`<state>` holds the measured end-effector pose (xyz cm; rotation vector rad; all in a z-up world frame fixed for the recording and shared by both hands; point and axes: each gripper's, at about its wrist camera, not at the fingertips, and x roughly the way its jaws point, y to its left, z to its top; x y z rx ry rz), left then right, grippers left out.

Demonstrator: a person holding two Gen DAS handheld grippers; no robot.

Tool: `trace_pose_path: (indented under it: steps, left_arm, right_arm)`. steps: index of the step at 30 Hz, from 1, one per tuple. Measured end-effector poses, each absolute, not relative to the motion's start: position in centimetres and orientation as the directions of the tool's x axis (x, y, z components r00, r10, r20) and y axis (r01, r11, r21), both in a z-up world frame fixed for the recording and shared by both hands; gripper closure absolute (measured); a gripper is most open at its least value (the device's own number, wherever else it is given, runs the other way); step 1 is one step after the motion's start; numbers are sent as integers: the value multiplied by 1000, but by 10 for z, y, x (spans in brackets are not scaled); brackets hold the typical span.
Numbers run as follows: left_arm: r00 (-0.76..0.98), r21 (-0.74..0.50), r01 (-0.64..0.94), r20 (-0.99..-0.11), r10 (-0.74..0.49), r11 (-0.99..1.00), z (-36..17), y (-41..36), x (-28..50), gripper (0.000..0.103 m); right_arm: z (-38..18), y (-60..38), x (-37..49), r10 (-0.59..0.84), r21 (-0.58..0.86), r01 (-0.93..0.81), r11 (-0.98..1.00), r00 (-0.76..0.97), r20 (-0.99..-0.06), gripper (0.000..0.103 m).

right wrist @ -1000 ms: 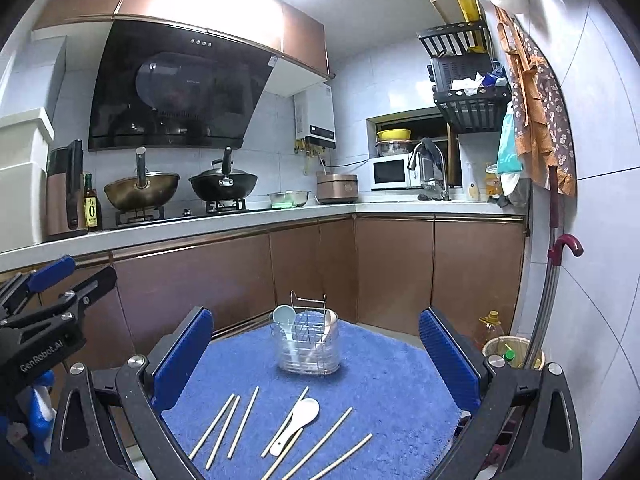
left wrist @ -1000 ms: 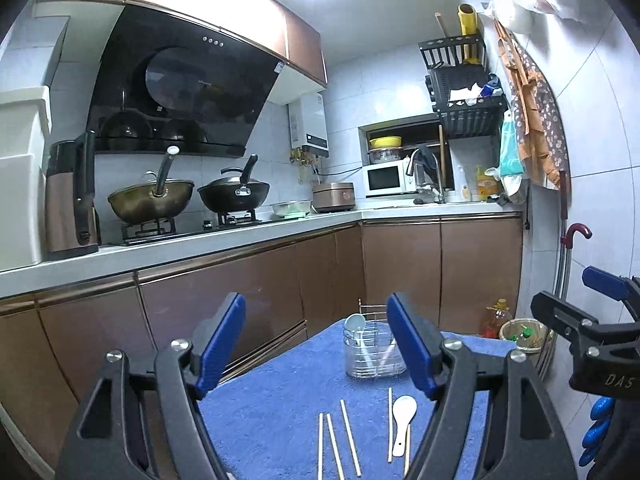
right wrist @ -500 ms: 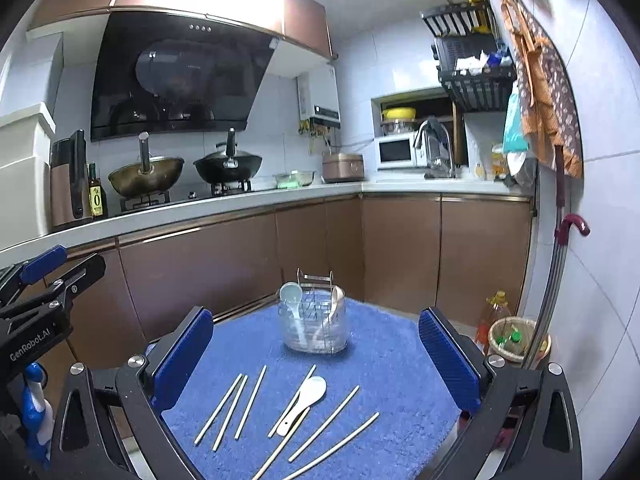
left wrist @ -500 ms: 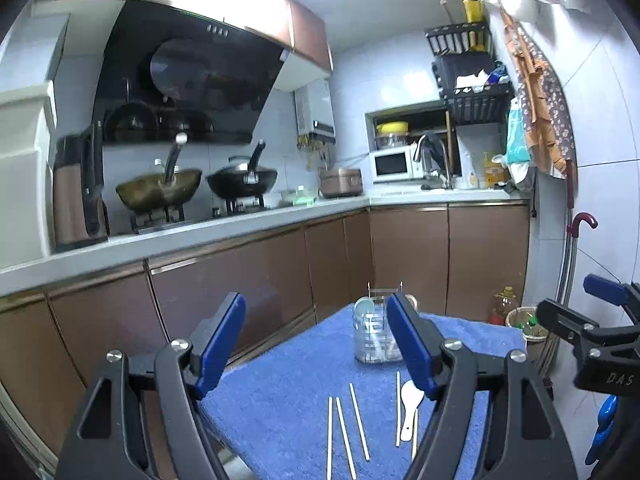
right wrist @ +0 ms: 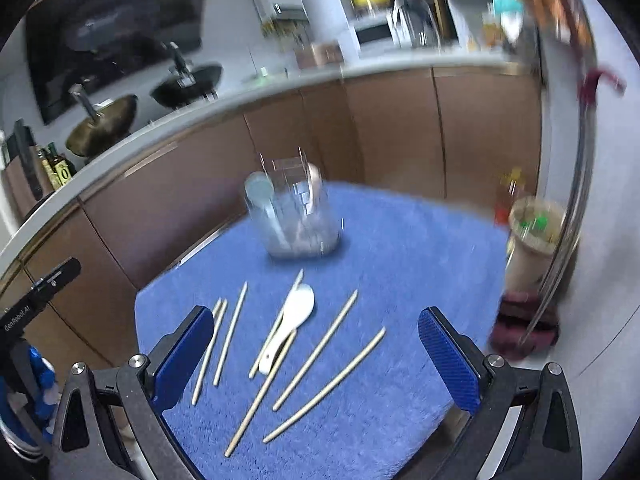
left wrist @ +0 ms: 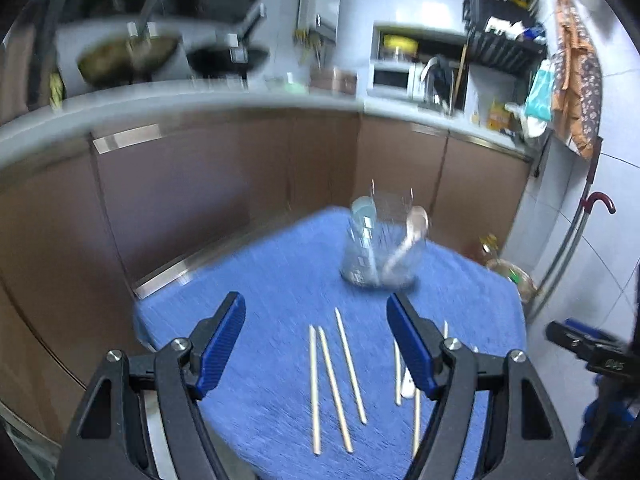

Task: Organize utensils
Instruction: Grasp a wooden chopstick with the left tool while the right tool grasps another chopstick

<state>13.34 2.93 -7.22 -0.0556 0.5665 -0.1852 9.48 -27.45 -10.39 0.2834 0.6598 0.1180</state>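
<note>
Left gripper (left wrist: 316,322) and right gripper (right wrist: 314,334): jaws spread wide, holding nothing. Pale wooden chopsticks (right wrist: 316,350) and white ceramic spoon (right wrist: 290,322) lie on the blue towel-covered counter (right wrist: 400,264) between the jaws, near the wire utensil holder (right wrist: 294,220).

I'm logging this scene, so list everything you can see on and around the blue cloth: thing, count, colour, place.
Blue cloth: one, covers the table.
Utensil holder: one, clear with wire frame, far end of cloth; blurred.
Spoons in holder: two, one pale blue, one whitish.
White spoon: one, lying mid-cloth among the chopsticks.
Chopsticks: about eight, pale wood, loose on the near half of the cloth.
Woks: two, on the stove at the back left.
Microwave: one, white, on the counter.
Left gripper: open, above the chopsticks.
Right gripper: open, above the spoon.
</note>
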Motion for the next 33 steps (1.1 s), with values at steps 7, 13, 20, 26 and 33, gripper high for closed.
trace_pose_path:
  steps: [7,13,20,26,33]
  left_arm:
    - [620,-269,190,-713,-328,944,-136,21,193,32]
    - [499,-337,162,-783,-372,927,-174,18,233,32]
    - [391,-381,128,-829,-400,916,-206,17,266,49]
    - [320,-373,91,-867,-382,923,-223,17,285,66]
    - [300,-373,105,-872,-387,922,-226,16,292,77]
  right_arm:
    - [-167,-296,143,282,402,49,914,635,-719,37]
    - [-212,-307,167,300,423,118,898,538,-787,56]
    - [-230,-310,182,287,398,134,908,495,-820,68]
    - [-230,-310,190,273,377,125,918,490,-828,72]
    - [-231,-308,196,263,359,116,926,484,-834,77]
